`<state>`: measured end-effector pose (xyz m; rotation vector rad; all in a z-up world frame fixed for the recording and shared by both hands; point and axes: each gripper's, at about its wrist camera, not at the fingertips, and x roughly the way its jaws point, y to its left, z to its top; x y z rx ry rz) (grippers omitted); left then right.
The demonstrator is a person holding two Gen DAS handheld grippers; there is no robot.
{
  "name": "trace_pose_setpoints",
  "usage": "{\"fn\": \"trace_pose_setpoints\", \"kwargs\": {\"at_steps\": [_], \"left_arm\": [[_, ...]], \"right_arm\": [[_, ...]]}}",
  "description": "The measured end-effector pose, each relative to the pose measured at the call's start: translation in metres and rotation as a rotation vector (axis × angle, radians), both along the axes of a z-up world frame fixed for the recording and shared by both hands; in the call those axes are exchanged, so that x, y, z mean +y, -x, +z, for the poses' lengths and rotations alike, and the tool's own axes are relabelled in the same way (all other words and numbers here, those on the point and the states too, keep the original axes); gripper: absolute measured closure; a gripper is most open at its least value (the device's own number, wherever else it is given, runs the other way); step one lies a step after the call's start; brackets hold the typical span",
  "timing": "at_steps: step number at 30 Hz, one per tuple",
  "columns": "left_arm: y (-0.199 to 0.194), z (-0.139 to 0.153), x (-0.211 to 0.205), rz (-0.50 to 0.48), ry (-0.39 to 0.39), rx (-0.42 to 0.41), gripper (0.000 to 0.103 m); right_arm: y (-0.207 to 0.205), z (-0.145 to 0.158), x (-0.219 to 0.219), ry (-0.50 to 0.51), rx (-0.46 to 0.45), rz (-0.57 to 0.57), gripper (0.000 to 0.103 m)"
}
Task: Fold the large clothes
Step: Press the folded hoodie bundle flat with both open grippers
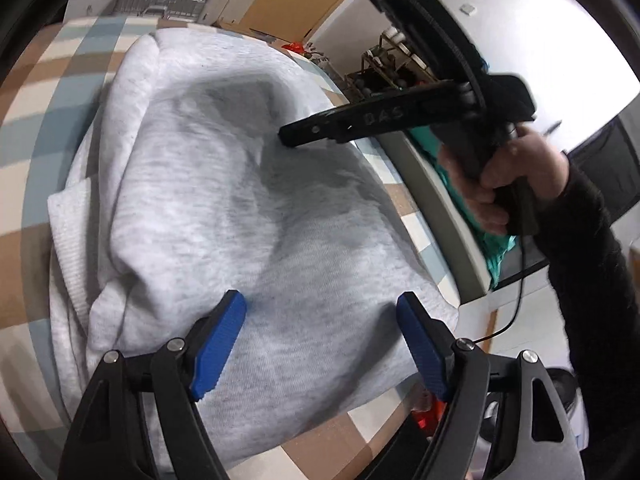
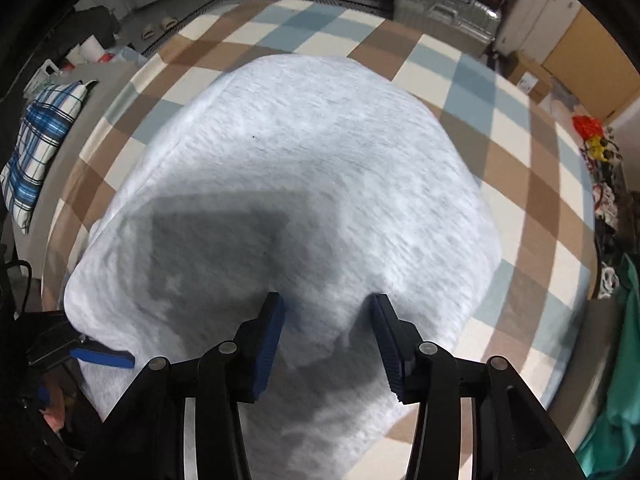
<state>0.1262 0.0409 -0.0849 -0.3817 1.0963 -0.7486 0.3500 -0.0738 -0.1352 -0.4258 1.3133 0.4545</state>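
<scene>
Left wrist view: the left tool (image 1: 320,344) hovers with its blue pads wide apart over the grey sweatshirt (image 1: 224,200), grasping nothing. The sweatshirt lies folded on the checked bedspread (image 1: 52,128), reaching toward the bed's near edge. The right tool (image 2: 326,340), gripped by a hand (image 1: 508,184), stands half open above the sweatshirt's middle; its blue pads (image 2: 272,344) pinch no cloth.

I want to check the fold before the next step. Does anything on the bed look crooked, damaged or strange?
Nothing looks damaged. The grey sweatshirt lies folded on the checked bed cover, but its ribbed hem sticks out unevenly at one side, and layers there are not flush.
</scene>
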Motion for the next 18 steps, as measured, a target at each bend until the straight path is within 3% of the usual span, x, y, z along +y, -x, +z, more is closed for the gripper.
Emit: {"fn": "trace_pose_setpoints", "kwargs": {"at_steps": [6,7,9,11,12,14,15,18], "left_arm": [[0.000,-0.002,0.001,0.006,0.037,0.007,0.029],[0.001,-0.002,0.003,0.004,0.038,0.005,0.029],[0.004,0.000,0.002,0.009,0.041,0.000,0.029],[0.007,0.000,0.005,0.019,0.040,0.006,0.029],[0.009,0.000,0.007,0.024,0.044,0.012,0.029],[0.011,-0.001,0.009,0.018,0.036,0.007,0.029],[0.013,-0.002,0.011,0.016,0.033,0.004,0.029],[0.015,0.000,0.014,0.010,0.030,0.002,0.029]], "right_arm": [[0.002,-0.002,0.014,0.025,-0.052,-0.005,0.055],[0.002,0.005,0.013,0.028,-0.038,-0.011,0.056],[0.001,0.031,0.012,-0.029,-0.025,-0.045,0.074],[0.006,0.064,0.016,-0.163,-0.059,-0.029,0.070],[0.010,0.068,0.026,-0.160,-0.070,0.000,0.070],[0.018,0.058,0.053,-0.112,-0.028,0.083,0.071],[0.025,0.045,0.069,-0.074,0.002,0.129,0.074],[0.038,-0.001,0.103,0.070,0.049,0.223,0.071]]}}
